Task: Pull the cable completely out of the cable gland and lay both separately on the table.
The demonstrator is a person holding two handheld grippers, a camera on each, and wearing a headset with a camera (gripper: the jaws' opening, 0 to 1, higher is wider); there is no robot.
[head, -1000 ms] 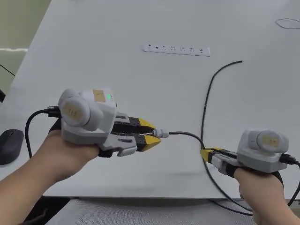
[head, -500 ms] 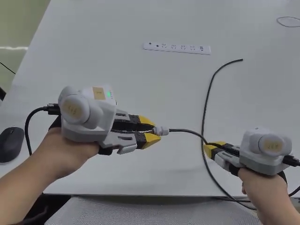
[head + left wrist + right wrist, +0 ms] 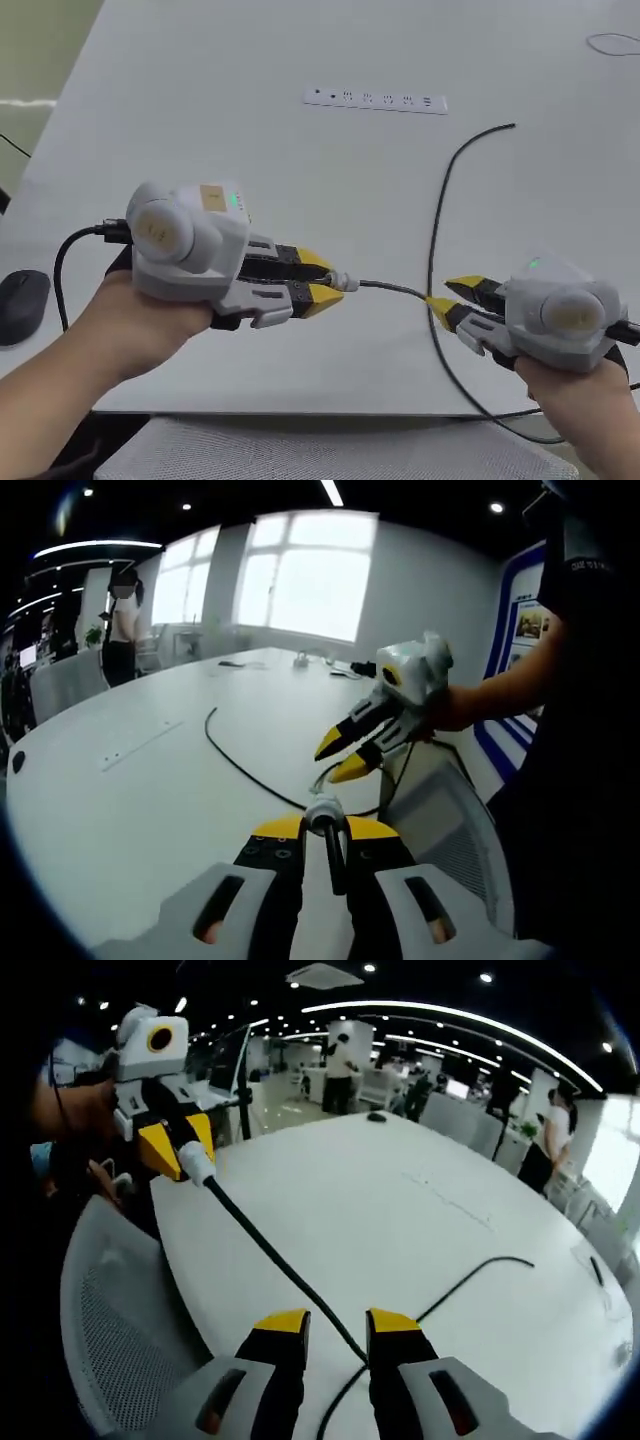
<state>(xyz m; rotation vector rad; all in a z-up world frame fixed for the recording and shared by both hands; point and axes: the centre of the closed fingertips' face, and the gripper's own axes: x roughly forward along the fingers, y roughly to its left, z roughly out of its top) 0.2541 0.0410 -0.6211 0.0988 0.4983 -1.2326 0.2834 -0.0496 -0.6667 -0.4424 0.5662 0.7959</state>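
Observation:
My left gripper [image 3: 330, 280] is shut on the small grey cable gland [image 3: 343, 283], held just above the table's front edge; in the left gripper view the gland [image 3: 322, 810] sits between the yellow tips [image 3: 325, 828]. The black cable [image 3: 440, 200] leaves the gland to the right, passes between the jaws of my right gripper [image 3: 450, 298], then loops away over the table. The right gripper stands open around the cable [image 3: 270, 1255], its jaws [image 3: 338, 1322] apart on either side of it. Across in that view the gland [image 3: 197, 1165] is still on the cable.
A white power strip [image 3: 376, 100] lies at the far middle of the white table [image 3: 200, 120]. A black mouse [image 3: 20, 297] rests at the left edge. A thin wire loop [image 3: 610, 42] is at the far right. A mesh chair seat [image 3: 300, 450] is below the front edge.
The right gripper's jaws, closed on the cable before, have spread apart, and the gripper has risen a little. The left gripper with the gland has stayed in place.

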